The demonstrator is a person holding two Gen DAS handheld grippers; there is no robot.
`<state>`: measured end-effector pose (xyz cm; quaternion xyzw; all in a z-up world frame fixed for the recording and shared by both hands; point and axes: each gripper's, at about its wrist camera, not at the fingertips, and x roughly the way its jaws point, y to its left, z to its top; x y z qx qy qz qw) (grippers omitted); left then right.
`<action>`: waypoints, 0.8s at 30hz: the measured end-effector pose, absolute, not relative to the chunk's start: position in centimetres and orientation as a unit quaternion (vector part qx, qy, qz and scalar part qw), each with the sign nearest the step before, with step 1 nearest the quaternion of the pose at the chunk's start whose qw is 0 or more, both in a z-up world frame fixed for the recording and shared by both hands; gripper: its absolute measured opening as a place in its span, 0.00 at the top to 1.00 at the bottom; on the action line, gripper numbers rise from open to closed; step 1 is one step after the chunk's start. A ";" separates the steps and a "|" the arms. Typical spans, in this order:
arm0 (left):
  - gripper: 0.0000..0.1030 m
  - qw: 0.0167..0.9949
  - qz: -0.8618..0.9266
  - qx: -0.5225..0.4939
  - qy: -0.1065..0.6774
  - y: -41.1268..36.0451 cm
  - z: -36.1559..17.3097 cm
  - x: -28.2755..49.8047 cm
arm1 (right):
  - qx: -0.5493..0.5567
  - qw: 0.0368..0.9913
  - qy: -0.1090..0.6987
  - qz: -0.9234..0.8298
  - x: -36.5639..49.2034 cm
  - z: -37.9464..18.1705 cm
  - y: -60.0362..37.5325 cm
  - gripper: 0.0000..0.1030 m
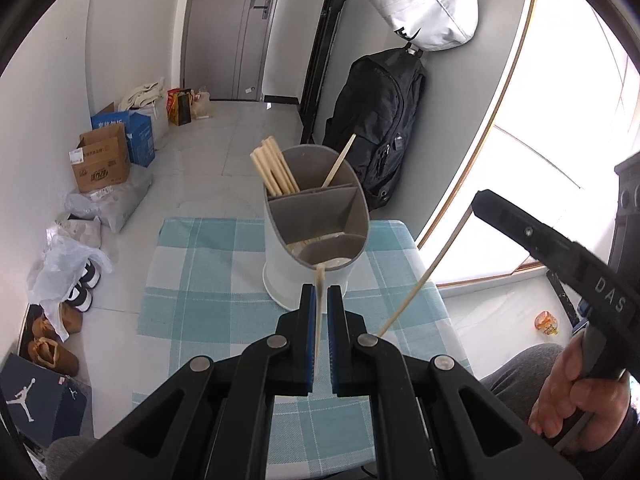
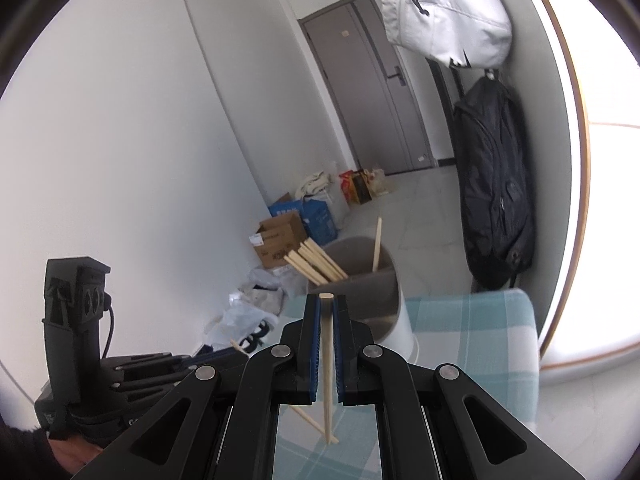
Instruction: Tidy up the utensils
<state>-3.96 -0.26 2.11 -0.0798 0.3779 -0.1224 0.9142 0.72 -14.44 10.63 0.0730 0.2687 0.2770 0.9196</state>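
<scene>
A white utensil holder (image 1: 280, 276) with grey dividers stands on the checked cloth; it also shows in the right wrist view (image 2: 396, 320). Several wooden chopsticks (image 1: 274, 170) lean in its far compartment, with one apart (image 1: 339, 162). My left gripper (image 1: 319, 294) is shut on a chopstick (image 1: 319, 312), its tip at the holder's near rim. My right gripper (image 2: 327, 304) is shut on another chopstick (image 2: 327, 368), held upright left of the holder. That chopstick shows in the left wrist view (image 1: 424, 280), slanting at the right.
The table with the blue checked cloth (image 1: 192, 264) is small. Boxes (image 1: 102, 164), bags and shoes line the floor at the left wall. A black backpack (image 1: 380, 120) and a white bag (image 1: 428, 4) hang at the right wall.
</scene>
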 end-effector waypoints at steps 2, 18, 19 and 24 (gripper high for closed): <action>0.99 0.914 -0.125 -0.085 0.377 -0.3 2.6 -3.9 | 0.069 0.920 0.265 0.282 1.1 11.3 -14.4 0.95; 0.62 0.864 -0.082 -0.156 0.472 4.6 -3.5 -1.3 | 0.105 0.900 0.296 0.303 1.8 7.9 -16.6 0.95; 0.61 0.858 -0.078 -0.156 0.483 4.6 -4.7 -0.6 | 0.114 0.898 0.300 0.302 1.9 7.5 -16.9 0.95; 0.60 0.835 -0.043 -0.150 0.528 3.3 -8.3 3.1 | 0.165 0.887 0.314 0.295 2.3 5.4 -19.0 0.95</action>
